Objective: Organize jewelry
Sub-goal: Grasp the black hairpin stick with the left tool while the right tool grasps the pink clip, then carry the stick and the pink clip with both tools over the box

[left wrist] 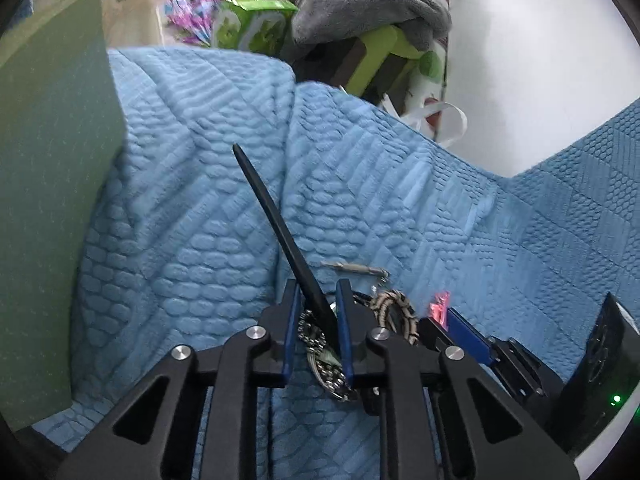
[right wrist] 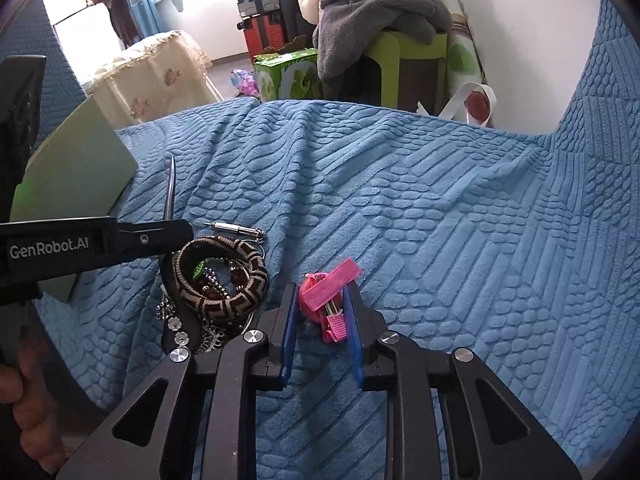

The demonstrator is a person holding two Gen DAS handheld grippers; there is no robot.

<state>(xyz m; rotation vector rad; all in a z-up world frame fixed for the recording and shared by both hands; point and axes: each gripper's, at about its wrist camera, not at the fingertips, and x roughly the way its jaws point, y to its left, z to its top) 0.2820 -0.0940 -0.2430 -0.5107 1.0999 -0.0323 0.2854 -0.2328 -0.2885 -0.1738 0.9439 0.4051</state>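
Left claw: your left gripper points down at the jewelry pile; its blue pads sit close on either side of a long black stick, which leans up and away from the pile. They look clamped on its lower end.
Right claw: your right gripper has its pads closed in on a pink ribbon clip and appears to pinch it against the blanket.
Jewelry pile: a woven black-and-cream bangle lies just left of the pink clip, with beads and chains tangled inside and beneath it.
Small metal bit: a silver screwdriver-like piece lies just beyond the bangle.
Surface: everything rests on a quilted blue blanket.
Green board: a pale green board lies to the left, near the pile.
Your hand: fingertips show at the lower left edge.
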